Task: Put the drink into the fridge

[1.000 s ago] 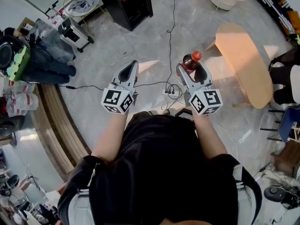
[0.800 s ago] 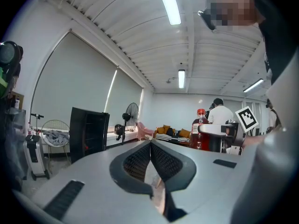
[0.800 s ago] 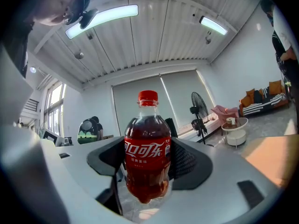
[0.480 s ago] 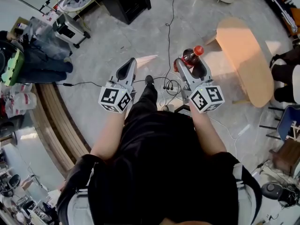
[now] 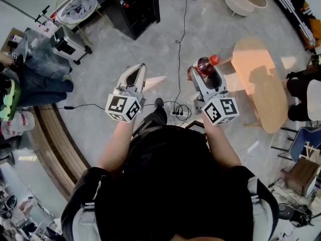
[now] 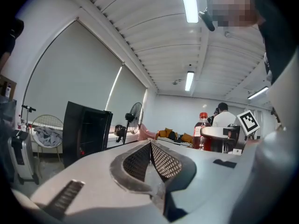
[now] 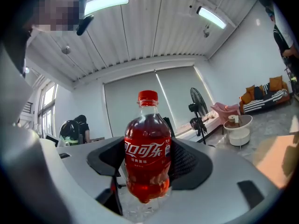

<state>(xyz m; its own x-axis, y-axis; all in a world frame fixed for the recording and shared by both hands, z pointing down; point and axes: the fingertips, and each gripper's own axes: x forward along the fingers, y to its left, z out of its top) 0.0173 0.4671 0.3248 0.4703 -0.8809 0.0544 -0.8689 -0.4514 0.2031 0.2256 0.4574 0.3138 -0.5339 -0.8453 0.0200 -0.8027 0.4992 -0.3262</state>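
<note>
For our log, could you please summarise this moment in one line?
right gripper shut on cola bottle | left gripper shut, empty | black fridge ahead

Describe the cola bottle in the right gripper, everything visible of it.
The cola bottle is small, of clear plastic, with a red screw cap closed on its neck and a red label with white characters round its middle. The dark red drink fills it from the shoulder down past the label; the end nearest the camera looks clear. The right gripper holds it above the floor, one jaw against each side at label height, cap pointing away from the person. Nothing else touches it.
</note>
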